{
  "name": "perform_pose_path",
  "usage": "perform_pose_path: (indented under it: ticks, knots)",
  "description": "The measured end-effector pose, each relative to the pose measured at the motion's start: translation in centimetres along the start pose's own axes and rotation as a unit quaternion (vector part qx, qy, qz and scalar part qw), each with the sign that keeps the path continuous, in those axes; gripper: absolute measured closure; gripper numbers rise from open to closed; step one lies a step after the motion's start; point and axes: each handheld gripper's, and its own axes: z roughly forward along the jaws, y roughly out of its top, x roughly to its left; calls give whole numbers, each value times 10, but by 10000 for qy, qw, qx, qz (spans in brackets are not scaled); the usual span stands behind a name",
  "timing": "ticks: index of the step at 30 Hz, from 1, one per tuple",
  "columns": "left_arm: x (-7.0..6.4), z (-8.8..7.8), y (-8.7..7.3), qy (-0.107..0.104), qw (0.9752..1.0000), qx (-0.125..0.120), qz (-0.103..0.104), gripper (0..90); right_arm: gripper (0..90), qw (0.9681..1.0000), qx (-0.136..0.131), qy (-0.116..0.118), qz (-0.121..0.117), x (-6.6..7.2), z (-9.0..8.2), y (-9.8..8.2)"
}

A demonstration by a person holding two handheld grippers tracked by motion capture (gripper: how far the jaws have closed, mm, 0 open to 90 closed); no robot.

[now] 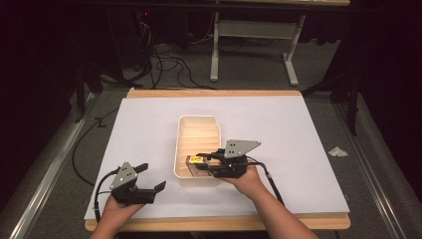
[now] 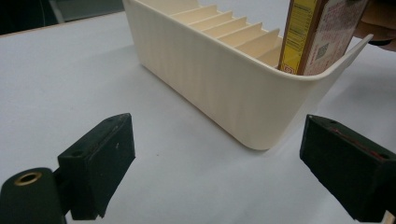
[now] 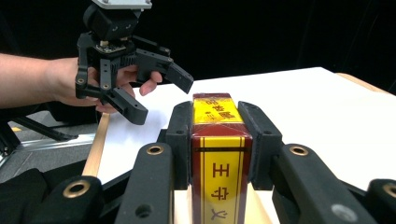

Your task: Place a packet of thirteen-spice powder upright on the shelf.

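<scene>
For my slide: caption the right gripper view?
Right gripper clamps a red-yellow box; left gripper open beyond.

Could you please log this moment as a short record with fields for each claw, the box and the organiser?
right claw: shut on the red and yellow box, jaws pressing its two sides
box position: upright in the nearest slot of the cream slotted organiser
left claw: open, nothing between its jaws, beside the organiser's near left corner, not touching it
organiser: on the white sheet, its other slots look bare
judged stage: box being set into the organiser or lifted out; cannot tell which
</scene>
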Motion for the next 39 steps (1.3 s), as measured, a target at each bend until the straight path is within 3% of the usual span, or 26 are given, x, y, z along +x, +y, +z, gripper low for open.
perform_pose_path:
  ticks: [11,39]
  knots:
    - [0,0,1,-6,10000,2,21,110,675,9998,176,-46,-1,1,-1,-8]
    - [0,2,0,-31,10000,18,23,111,629,9992,269,-295,43,4,-18,-18]
